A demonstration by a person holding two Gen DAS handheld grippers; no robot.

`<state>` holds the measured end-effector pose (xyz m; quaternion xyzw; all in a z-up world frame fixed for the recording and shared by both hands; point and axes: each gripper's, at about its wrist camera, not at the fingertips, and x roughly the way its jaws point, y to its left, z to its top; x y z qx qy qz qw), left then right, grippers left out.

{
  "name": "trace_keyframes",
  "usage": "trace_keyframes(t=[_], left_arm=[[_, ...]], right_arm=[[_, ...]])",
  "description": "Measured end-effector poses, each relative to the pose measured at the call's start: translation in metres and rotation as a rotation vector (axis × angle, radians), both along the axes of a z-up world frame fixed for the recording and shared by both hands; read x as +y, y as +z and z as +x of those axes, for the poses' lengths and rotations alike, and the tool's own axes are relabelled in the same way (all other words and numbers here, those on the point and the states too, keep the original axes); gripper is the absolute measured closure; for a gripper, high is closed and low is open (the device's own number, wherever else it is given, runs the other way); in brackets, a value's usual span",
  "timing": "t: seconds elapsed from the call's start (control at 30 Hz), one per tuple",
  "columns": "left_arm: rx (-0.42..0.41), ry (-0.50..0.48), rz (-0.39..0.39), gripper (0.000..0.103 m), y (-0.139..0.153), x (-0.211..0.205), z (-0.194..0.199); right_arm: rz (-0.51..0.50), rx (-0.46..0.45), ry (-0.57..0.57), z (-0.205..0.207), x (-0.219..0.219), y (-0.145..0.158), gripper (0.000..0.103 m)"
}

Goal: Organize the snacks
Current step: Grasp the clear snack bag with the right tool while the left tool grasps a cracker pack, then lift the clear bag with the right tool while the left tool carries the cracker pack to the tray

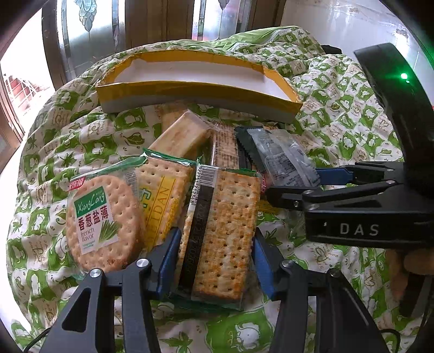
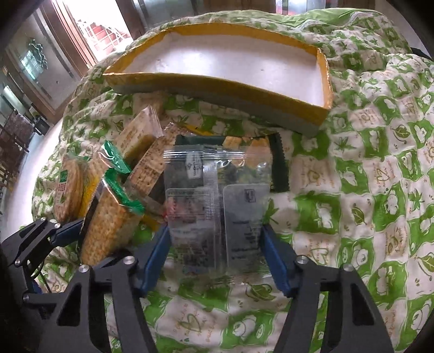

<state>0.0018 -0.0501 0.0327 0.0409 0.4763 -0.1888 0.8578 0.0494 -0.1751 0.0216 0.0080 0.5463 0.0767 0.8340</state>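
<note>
A pile of cracker packets lies on a green-and-white quilt. My left gripper (image 1: 215,260) is shut on a rectangular cracker packet (image 1: 222,233), one blue pad on each long side. My right gripper (image 2: 215,258) is shut on a clear and dark snack packet (image 2: 217,206), held across its width; this packet also shows in the left wrist view (image 1: 282,160) with the right gripper (image 1: 295,184) on it. A round XiangCong cracker packet (image 1: 104,225) and a yellow-labelled cracker packet (image 1: 162,195) lie left of the held one. A shallow yellow-rimmed box (image 1: 200,92) sits empty behind the pile.
More cracker packets (image 2: 141,135) are stacked between the pile and the box (image 2: 222,89). The quilt (image 2: 366,190) is rumpled and uneven. A wooden and glass door stands behind (image 1: 160,21). A white floor shows at the left (image 2: 27,176).
</note>
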Motion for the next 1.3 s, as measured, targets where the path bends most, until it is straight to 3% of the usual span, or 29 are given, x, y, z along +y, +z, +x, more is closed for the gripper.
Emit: trace_keyframes(t=[0.47,1.0,1.3], left_arm=[[0.003,0.018,-0.021,0.049,0.005,0.004,-0.004],[-0.047,0.019,-0.103,0.050,0.044,0.009,-0.009],[-0.068,0.023,-0.086,0.051,0.056,0.004,-0.011]], right_arm=[[0.080,-0.058,-0.013,-0.017,-0.011,0.011,0.041],[0.098,-0.143,-0.058,-0.028,-0.021,0.047,0.041],[0.101,-0.184,-0.049,-0.029,-0.024,0.057,0.041]])
